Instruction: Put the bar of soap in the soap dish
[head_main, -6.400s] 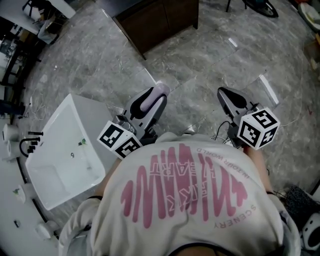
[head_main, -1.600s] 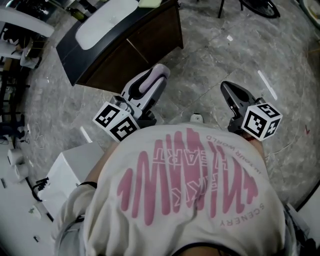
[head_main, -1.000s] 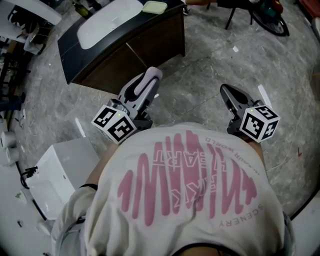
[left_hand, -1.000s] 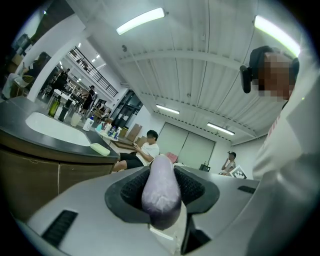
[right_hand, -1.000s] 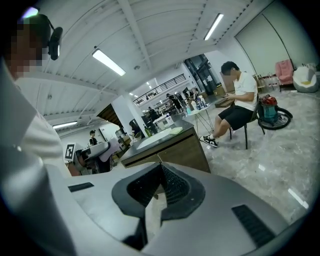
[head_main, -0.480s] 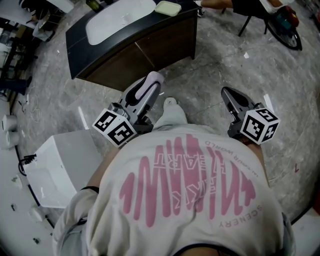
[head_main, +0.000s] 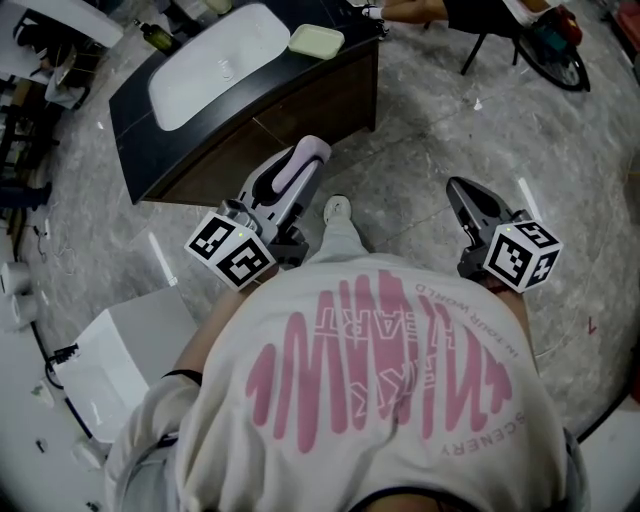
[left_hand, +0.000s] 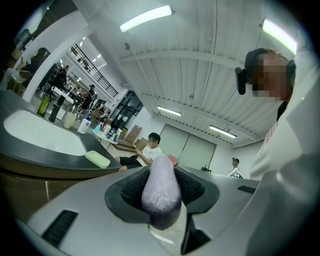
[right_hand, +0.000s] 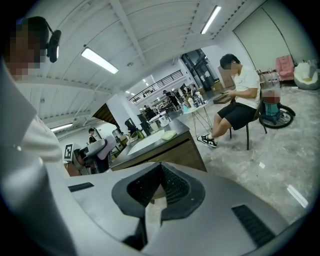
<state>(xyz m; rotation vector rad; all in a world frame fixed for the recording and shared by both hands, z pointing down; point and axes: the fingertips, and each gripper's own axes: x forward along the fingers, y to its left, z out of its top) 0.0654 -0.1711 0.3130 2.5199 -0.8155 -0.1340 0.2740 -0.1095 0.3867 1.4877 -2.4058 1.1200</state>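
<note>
While my left gripper (head_main: 290, 170) clamps the purple soap bar (left_hand: 161, 187) in half-open jaws and my right gripper (head_main: 458, 190) is closed on nothing, the green soap dish (head_main: 316, 40) sits well ahead on the counter (head_main: 130, 110): placing is still to do.

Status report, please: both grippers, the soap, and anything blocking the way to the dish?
Left gripper shut on the soap bar. Right gripper shut, empty. Soap dish on the dark counter ahead, beside the sink. Nothing seen blocking.
</note>
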